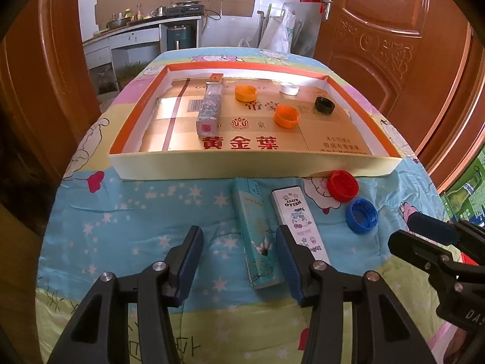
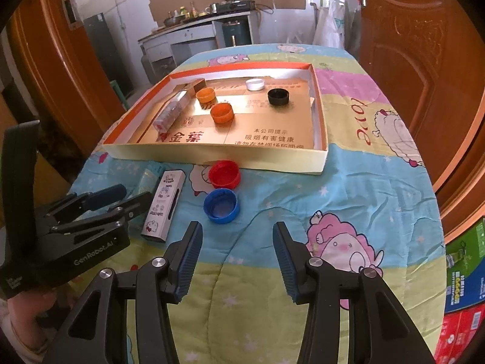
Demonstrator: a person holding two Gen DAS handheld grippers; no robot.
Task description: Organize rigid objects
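A shallow cardboard tray with an orange rim and gold printed floor (image 1: pixel 212 170) lies across the quilt-covered worktop (image 1: pixel 121 212). Inside it are a long patterned rectangular box (image 1: pixel 209 106) near the left half, two orange plastic bottle caps (image 1: pixel 286 116) mid-floor, a white cap (image 1: pixel 289 88) by the far wall and a black cap (image 1: pixel 324 105) toward the right wall; the floor's left and front-right stretches are bare.

Just outside the tray's near wall, a red plastic cap (image 1: pixel 342 185) sits close against it, with a blue plastic cap (image 1: pixel 362 215) just beside. To their left lie a slim teal box with a flower print (image 1: pixel 257 236) and a white cartoon-printed slim box (image 1: pixel 295 221), side by side, nearly touching.

The left tongs (image 1: pixel 239 261) stand apart, gripping nothing, with the teal box's near end between the fingers and the white box under the right finger. The right tongs (image 2: pixel 238 257) stand apart over bare quilt, below the blue cap. Open quilt runs right to the worktop's edge.
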